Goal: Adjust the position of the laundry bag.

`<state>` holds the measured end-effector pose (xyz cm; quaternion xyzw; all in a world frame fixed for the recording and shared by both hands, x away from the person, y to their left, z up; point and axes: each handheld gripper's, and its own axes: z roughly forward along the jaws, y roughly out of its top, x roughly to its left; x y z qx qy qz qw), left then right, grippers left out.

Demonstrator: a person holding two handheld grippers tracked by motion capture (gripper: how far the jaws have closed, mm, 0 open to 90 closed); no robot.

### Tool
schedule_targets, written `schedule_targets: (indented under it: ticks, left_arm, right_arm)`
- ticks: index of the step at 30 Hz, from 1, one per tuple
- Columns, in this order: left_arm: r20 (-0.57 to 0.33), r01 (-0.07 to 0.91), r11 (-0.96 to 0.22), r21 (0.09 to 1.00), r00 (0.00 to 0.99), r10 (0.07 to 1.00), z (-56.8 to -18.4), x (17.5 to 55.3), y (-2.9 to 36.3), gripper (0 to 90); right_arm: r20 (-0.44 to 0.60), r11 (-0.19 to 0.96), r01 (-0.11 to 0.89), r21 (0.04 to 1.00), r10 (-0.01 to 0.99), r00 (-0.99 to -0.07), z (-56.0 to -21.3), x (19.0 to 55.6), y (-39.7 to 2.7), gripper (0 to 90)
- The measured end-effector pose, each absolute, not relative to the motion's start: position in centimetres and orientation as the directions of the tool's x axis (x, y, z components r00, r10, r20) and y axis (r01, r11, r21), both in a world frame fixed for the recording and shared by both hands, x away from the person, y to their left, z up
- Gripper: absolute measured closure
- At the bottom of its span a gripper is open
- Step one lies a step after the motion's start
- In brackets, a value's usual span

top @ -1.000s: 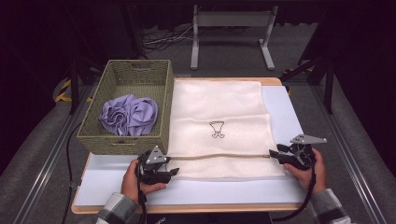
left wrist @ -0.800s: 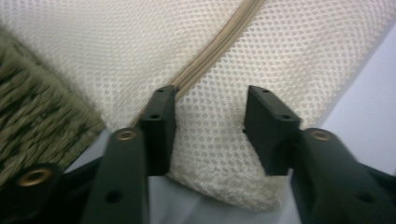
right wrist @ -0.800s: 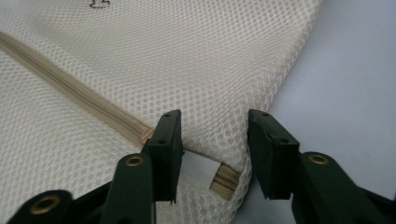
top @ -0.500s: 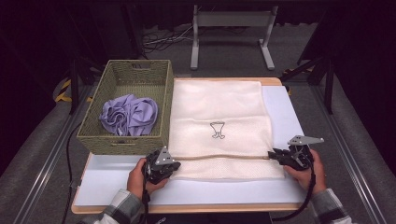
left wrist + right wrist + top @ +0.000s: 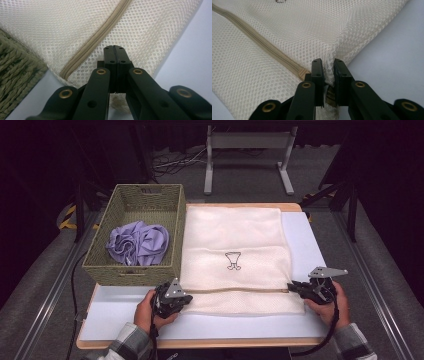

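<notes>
Right hand-held gripper [image 5: 327,65] pinching mesh bag [image 5: 232,240], black emblem [image 5: 232,260]

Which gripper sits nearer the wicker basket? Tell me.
Left. The left gripper is just below the wicker basket's near wall, at the mesh bag's left edge; the right gripper is at the bag's right edge.

Your left jaws cover mesh bag [image 5: 75,32] edge; zipper [image 5: 257,42] end hidden between right jaws; print [image 5: 233,260] too small to read.

Room was dark. Grey carpet floor [image 5: 45,290]; metal rails [image 5: 52,285] flanked the wooden table [image 5: 200,343]. White metal stand [image 5: 247,150] and loose cables [image 5: 172,165] lay behind.
</notes>
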<state>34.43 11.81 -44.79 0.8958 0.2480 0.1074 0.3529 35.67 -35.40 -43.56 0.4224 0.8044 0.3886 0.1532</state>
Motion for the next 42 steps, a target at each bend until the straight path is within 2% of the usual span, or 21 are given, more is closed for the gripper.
schedule_targets:
  ticks: [7, 18, 29, 31, 34, 36, 39, 42]
  left_arm:
    - [0.019, 0.365, -0.628, 0.687, 0.855, 0.518, -44.8, 34.3, 11.8, 90.0]
    - [0.023, 0.361, -0.631, 0.687, 0.857, 0.515, -44.8, 34.2, 11.8, 90.0]
    - [0.024, 0.358, -0.632, 0.687, 0.858, 0.513, -44.8, 34.2, 11.8, 90.0]
    - [0.021, 0.359, -0.631, 0.688, 0.859, 0.512, -44.8, 34.2, 11.8, 90.0]
    - [0.019, 0.36, -0.632, 0.686, 0.86, 0.51, -44.8, 34.3, 11.9, 90.0]
    - [0.02, 0.359, -0.634, 0.685, 0.861, 0.509, -44.8, 34.3, 11.9, 90.0]
    - [0.015, 0.358, -0.63, 0.689, 0.862, 0.507, -44.8, 34.3, 11.9, 90.0]
    - [0.016, 0.356, -0.63, 0.69, 0.863, 0.505, -44.8, 34.4, 11.9, 90.0]
  right_arm:
    - [0.105, 0.314, 0.568, 0.761, 0.804, -0.585, -43.4, 35.3, -35.8, 73.3]
    - [0.125, 0.307, 0.587, 0.749, 0.805, -0.58, -43.0, 34.2, -36.5, 53.3]
    - [0.084, 0.357, 0.595, 0.72, 0.806, -0.586, -43.7, 33.8, -36.0, 45.9]
    - [0.058, 0.383, 0.586, 0.714, 0.802, -0.595, -43.7, 33.8, -35.7, 49.3]
    - [0.014, 0.409, 0.571, 0.712, 0.805, -0.594, -43.6, 33.7, -35.5, 61.6]
    - [0.018, 0.411, 0.568, 0.713, 0.798, -0.602, -43.6, 33.7, -35.5, 67.2]
    - [0.04, 0.404, 0.569, 0.717, 0.79, -0.612, -43.6, 33.7, -35.5, 80.5]
    - [0.051, 0.401, 0.565, 0.721, 0.782, -0.621, -43.7, 33.8, -35.5, 82.2]
